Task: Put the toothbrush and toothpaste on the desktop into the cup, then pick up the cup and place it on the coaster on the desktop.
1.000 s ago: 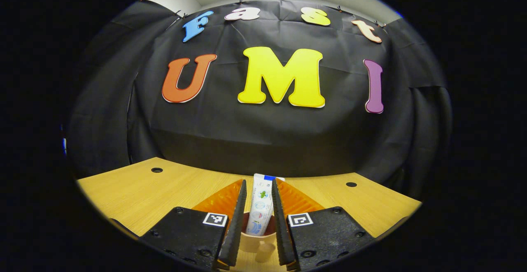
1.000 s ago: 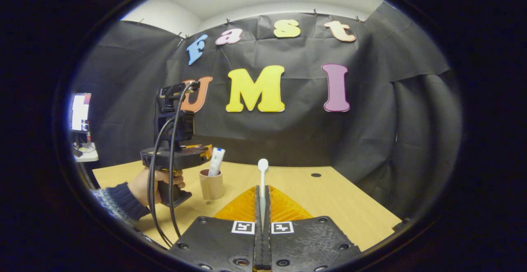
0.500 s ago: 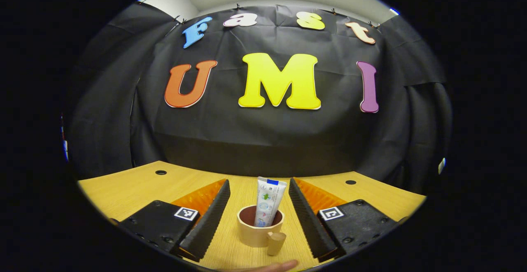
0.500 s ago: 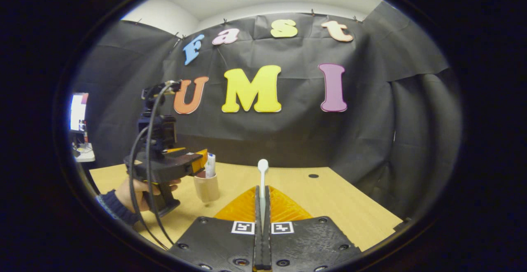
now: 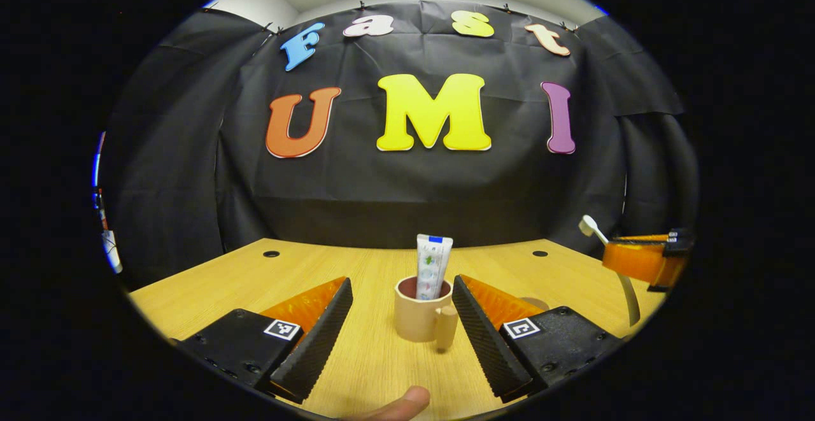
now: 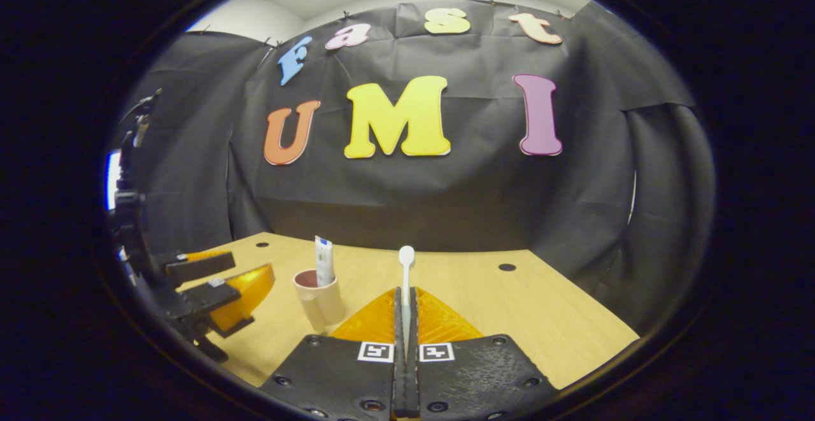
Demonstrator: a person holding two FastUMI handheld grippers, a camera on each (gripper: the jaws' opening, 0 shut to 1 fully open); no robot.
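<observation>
Right gripper (image 6: 405, 319) is clamping the toothbrush (image 6: 405, 281), long axis pointing forward, head up; the mug (image 6: 320, 300), toothpaste tube (image 6: 323, 262) standing inside, is sitting ahead to its left; left gripper (image 5: 398, 325) is gaping wide, gripping nothing, mug just beyond its fingertips.

My surface (image 5: 356, 370) is pale yellow wood grain. The cup (image 5: 415, 319) on it is beige outside and dark reddish inside, holding a white toothpaste (image 5: 433, 268) tube with a blue band and green marks. The toothbrush (image 6: 405, 281) is white.
</observation>
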